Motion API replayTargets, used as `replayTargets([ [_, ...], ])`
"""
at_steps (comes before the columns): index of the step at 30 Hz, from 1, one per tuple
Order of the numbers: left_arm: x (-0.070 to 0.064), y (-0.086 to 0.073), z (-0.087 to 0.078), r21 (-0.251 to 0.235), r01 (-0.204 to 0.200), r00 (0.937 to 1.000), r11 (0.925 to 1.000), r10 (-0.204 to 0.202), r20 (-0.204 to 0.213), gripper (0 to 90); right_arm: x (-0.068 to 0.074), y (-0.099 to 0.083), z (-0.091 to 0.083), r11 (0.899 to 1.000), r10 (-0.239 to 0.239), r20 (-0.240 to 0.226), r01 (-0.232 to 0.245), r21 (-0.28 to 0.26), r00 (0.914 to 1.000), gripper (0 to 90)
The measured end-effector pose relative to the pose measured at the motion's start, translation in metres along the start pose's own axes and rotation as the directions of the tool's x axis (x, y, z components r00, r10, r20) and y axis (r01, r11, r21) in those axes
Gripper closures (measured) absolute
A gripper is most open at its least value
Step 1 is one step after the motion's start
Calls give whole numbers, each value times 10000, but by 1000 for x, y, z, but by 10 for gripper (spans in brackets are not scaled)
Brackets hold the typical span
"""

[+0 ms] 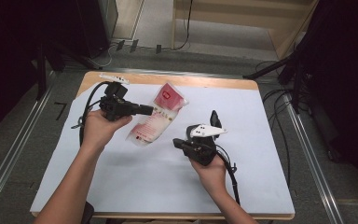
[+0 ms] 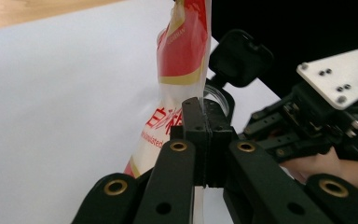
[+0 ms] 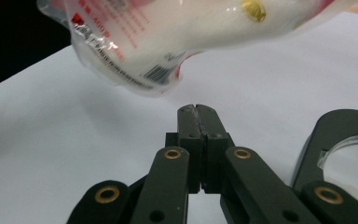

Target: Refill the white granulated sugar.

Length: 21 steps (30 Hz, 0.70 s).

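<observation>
Left tool [image 1: 145, 110] clamped on pouch [image 1: 156, 119] edge, lifting it off desk [image 1: 121, 177] (likely for handover); right tool [image 3: 196, 112] clenched empty.

wooden table [image 1: 242, 84] w/ rounded corners, top mostly under a pale white sheet [image 1: 144, 172]; bare wood strip along far edge, beyond both hand-held tools. grey carpeted floor [image 1: 23, 135] all round. metal floor rails [image 1: 7, 158] running along left side, outboard of the left tool; matching rail [image 1: 314, 168] outboard of the right one. black drapes [image 1: 9, 42] far left & black curtain [image 1: 349, 70] far right, both v. dark. black stand legs [image 1: 270, 70] w/ cables [image 1: 279, 121] trailing on floor far right. light wood panel furniture [image 1: 242, 18] at back, past the table. small black tape marks [image 1: 133, 45] on floor at back. even overhead light, soft shadows.
</observation>
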State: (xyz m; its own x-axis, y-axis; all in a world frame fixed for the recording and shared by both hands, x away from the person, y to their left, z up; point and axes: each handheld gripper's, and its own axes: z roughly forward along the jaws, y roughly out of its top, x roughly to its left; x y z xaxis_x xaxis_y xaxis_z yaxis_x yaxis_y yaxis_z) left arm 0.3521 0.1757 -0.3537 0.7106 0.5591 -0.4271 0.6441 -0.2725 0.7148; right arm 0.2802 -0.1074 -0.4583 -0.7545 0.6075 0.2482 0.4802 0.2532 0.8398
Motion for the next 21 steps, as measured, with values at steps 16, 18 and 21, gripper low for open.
replayTargets([
  [16, 36, -8, 27, 320, -290, 9988, 9991, 302, -392, 900, -4, -3, -9, 9998, 171, 147, -169, -137, 9997, 897],
  [18, 37, -10, 27, 216, -276, 9995, 9994, 280, -167, 900, -3, -3, -8, 9999, 93, 137, -91, -122, 9999, 897],
  [21, 37, -13, 25, 134, -274, 9994, 9995, 277, -200, 900, -3, -4, -8, 9999, 65, 111, -64, -82, 9999, 897],
])
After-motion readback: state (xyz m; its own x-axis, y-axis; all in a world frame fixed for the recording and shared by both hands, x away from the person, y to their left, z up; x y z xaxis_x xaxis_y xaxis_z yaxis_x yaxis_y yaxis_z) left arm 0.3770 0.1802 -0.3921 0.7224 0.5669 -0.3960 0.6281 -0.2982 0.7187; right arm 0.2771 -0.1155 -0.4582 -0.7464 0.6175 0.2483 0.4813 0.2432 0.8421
